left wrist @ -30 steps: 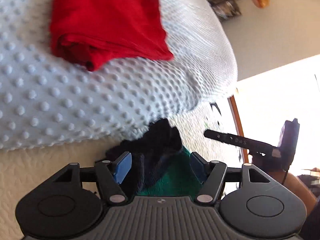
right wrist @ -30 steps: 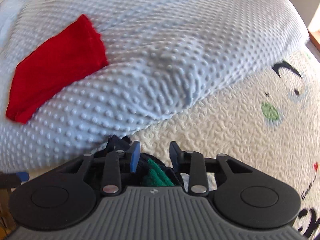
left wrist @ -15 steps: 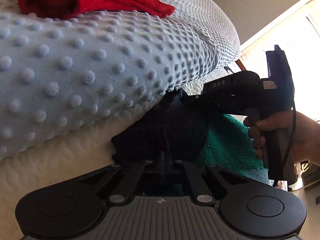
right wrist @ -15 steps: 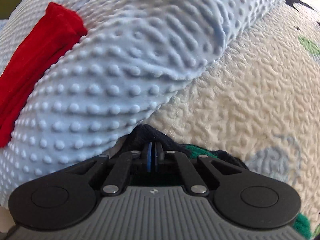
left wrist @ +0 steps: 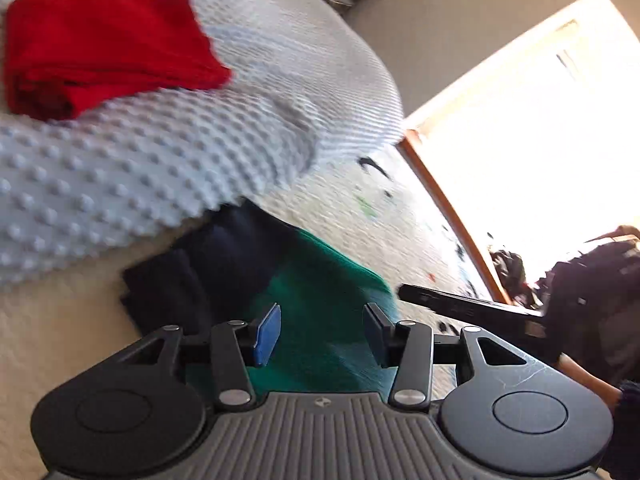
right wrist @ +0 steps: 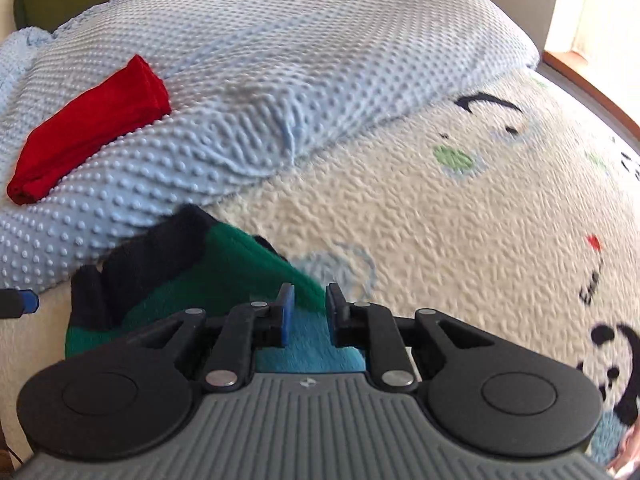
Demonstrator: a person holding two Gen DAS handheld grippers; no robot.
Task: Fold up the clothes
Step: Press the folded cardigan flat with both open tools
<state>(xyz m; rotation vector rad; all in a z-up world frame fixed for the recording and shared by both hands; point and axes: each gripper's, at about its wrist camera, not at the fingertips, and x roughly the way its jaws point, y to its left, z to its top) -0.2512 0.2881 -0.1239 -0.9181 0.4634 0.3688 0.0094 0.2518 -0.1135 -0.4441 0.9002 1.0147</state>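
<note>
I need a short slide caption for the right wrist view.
Open right gripper above a green, navy and blue garment; folded red cloth on dotted blanket.

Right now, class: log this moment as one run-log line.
left tongs: open | right tongs: open | green-navy garment: released on bed | red garment: folded on blue blanket

Folded cloth (left wrist: 108, 48) on blanket (left wrist: 200, 152)
</note>
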